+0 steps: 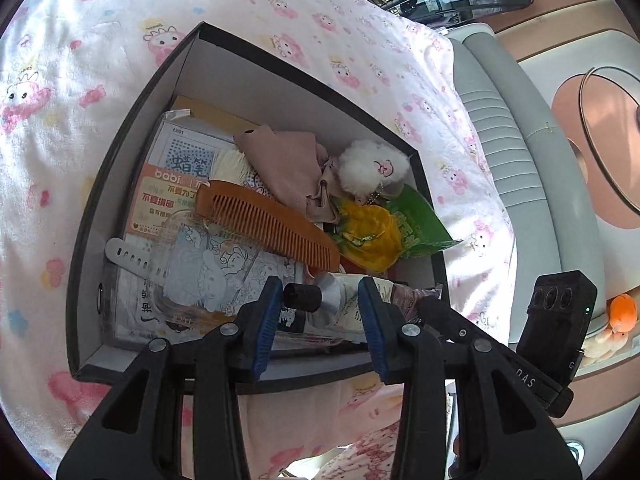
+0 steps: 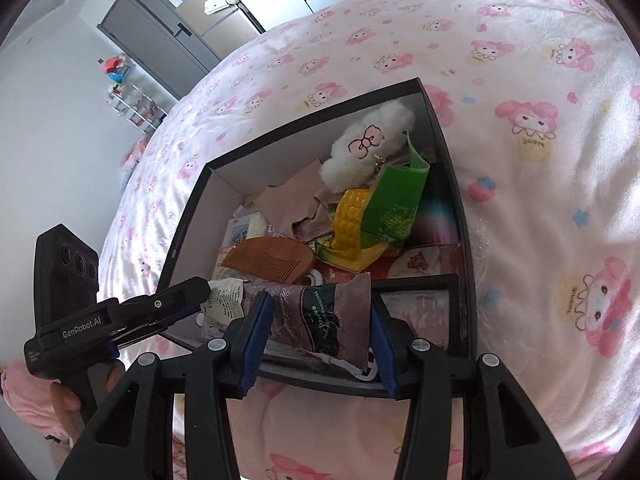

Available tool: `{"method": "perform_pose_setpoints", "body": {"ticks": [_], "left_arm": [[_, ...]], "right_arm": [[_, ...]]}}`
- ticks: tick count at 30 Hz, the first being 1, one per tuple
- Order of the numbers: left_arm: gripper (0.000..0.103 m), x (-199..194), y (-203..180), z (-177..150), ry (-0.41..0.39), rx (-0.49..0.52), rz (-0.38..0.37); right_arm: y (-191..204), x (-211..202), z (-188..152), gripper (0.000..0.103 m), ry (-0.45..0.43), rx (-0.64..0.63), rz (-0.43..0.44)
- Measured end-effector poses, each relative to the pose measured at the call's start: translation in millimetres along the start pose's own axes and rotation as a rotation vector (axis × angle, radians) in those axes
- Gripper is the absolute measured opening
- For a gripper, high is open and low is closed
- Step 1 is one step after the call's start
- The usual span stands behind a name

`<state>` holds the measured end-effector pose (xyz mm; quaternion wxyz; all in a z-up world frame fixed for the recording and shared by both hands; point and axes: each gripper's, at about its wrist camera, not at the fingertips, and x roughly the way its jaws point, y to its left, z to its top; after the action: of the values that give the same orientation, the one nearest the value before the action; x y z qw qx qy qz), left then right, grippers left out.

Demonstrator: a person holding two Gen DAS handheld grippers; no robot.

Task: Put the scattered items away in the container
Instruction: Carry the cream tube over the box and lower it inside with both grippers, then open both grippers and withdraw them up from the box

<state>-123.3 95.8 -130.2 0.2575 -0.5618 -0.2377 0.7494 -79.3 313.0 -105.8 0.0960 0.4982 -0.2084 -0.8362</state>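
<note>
A pink cartoon-print bedspread (image 2: 540, 80) carries an open black box (image 1: 120, 184) crammed with a wooden comb (image 1: 268, 224), white plush (image 2: 368, 144) and tube (image 1: 336, 296), while the left gripper (image 1: 320, 312) and right gripper (image 2: 320, 336) hover half-open and empty-jawed above the tube at its near edge.

Both grippers hover over box (image 1: 132, 128) near edge, tilted down: left gripper (image 1: 318, 298) agape, empty; right gripper (image 2: 320, 316) likewise, beside it.

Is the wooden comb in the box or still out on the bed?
In. The wooden comb lies inside the box, on top of the packets and booklets.
</note>
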Motion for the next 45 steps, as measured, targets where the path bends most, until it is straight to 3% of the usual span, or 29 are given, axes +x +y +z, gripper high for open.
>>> {"method": "perform_pose_setpoints", "body": {"ticks": [5,13,21,27,30,33,36,40,45], "left_arm": [[0.039,3,-7,-4,0.026,0.041,0.072],[0.039,-4,-14,-2,0.027,0.083,0.081],[0.039,21,-32,-11,0.139,0.188,0.161],[0.037,47,-28,-1,0.185,0.148,0.177],[0.037,35,-33,-2,0.171,0.156,0.132],[0.037,12,-41,0,0.103,0.187,0.1],[0.037,5,-41,10,0.039,0.18,0.132],[0.037,22,-34,17,0.062,0.145,0.192],[0.037,21,-30,19,0.046,0.136,0.187]], "right_arm": [[1,4,-1,0.044,0.004,-0.042,-0.086],[6,-8,-1,0.044,-0.052,-0.081,-0.077],[20,16,-13,0.044,0.056,-0.189,-0.097],[17,31,1,0.042,0.087,-0.185,-0.12],[14,26,4,0.042,0.078,-0.164,-0.101],[15,11,3,0.042,0.02,-0.163,-0.103],[19,8,6,0.042,-0.009,-0.166,-0.133],[18,26,10,0.043,0.055,-0.144,-0.168],[21,30,9,0.044,0.059,-0.166,-0.215]]}}
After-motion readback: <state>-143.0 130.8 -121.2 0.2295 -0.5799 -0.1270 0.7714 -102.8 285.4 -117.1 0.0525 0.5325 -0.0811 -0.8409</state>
